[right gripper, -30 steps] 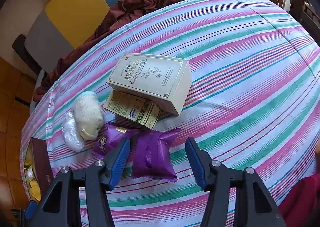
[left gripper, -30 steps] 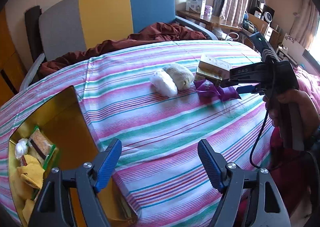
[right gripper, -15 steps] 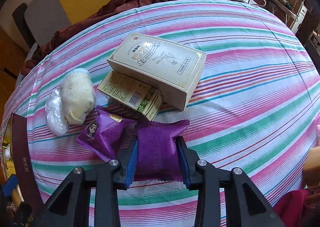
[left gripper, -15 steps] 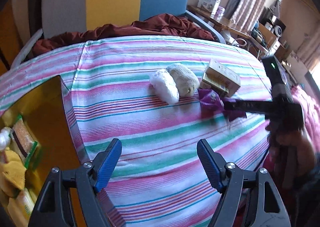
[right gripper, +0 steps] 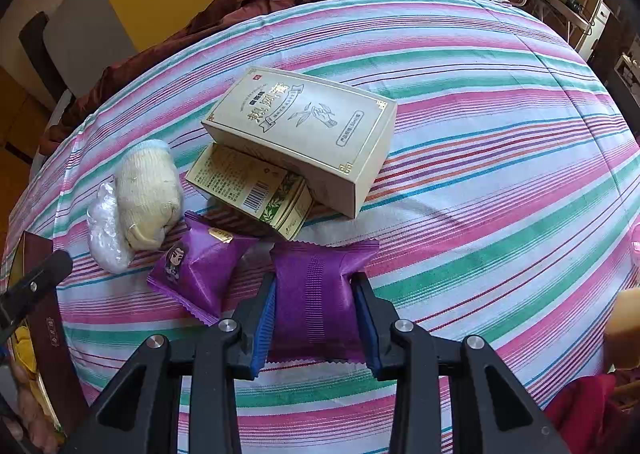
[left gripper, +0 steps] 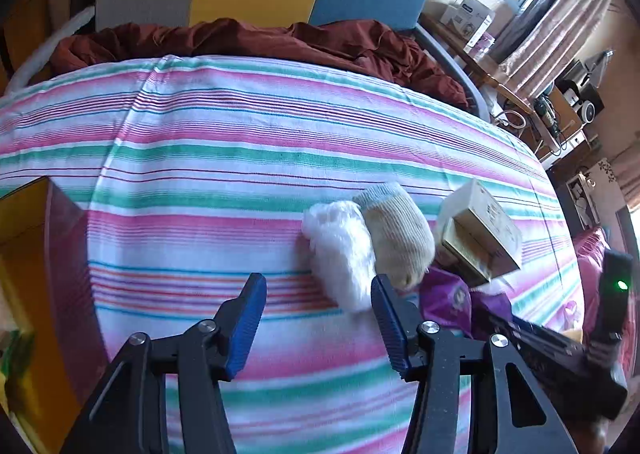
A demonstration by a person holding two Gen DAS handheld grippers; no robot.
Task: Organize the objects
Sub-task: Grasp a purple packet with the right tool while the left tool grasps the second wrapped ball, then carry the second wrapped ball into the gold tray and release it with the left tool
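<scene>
The right gripper (right gripper: 314,316) is clamped on a purple snack packet (right gripper: 314,294), its ribbed blue pads (right gripper: 265,324) pressed into the packet's two long sides where it lies flat on the striped cloth (right gripper: 480,181). The left gripper (left gripper: 318,328) has just been narrowing and stands partly open with nothing between its jaws; its right-hand pad (left gripper: 388,328) sits just beside the near end of a fluffy white bundle (left gripper: 340,254) (whether it touches, the blur does not let me say). The held packet is glossy foil with crimped, saw-toothed ends and a ridged seam down its back. A second purple packet (right gripper: 200,270), printed with a cartoon figure and a gold label, lies just to its left, tilted. Beyond them a cream knitted sock (right gripper: 148,193), rolled into a soft lump, rests against a crinkly white plastic-wrapped bundle (right gripper: 106,234). A matte beige carton (right gripper: 304,129) with gold corner ornaments leans on a smaller flat box (right gripper: 250,189) bearing a barcode and a green leaf band. At the left edge stands a dark maroon box (right gripper: 44,318) with a gold lining; yellow things show inside it, too little to name them.
</scene>
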